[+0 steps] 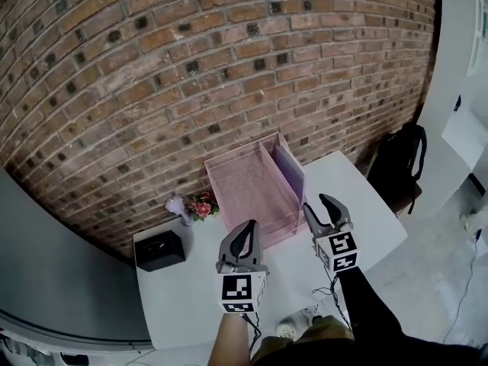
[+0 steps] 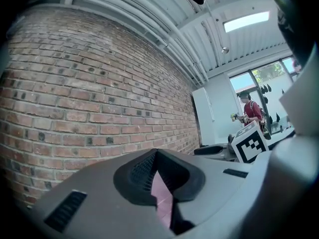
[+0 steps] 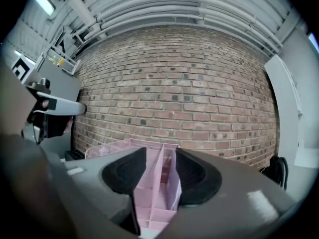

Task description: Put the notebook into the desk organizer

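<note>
Pink mesh organizer (image 1: 248,185) on table (image 1: 191,303), against brick wall (image 1: 191,67). Lilac panel (image 1: 287,175) upright in right compartment, perhaps the notebook; hard to tell. Left gripper (image 1: 245,229) fingers closed, empty. Right gripper (image 1: 316,203) fingers apart, empty, near organizer's front.

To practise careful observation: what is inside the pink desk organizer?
The desk organizer shows only bare pink mesh in its wide tray. Its narrow right section looks lavender; its walls hide whether anything stands there.

I read the left gripper (image 2: 156,153) with its jaw tips meeting. A pink surface (image 2: 162,199) shows through the gap beneath them, and a brick wall (image 2: 99,83) stands behind.
</note>
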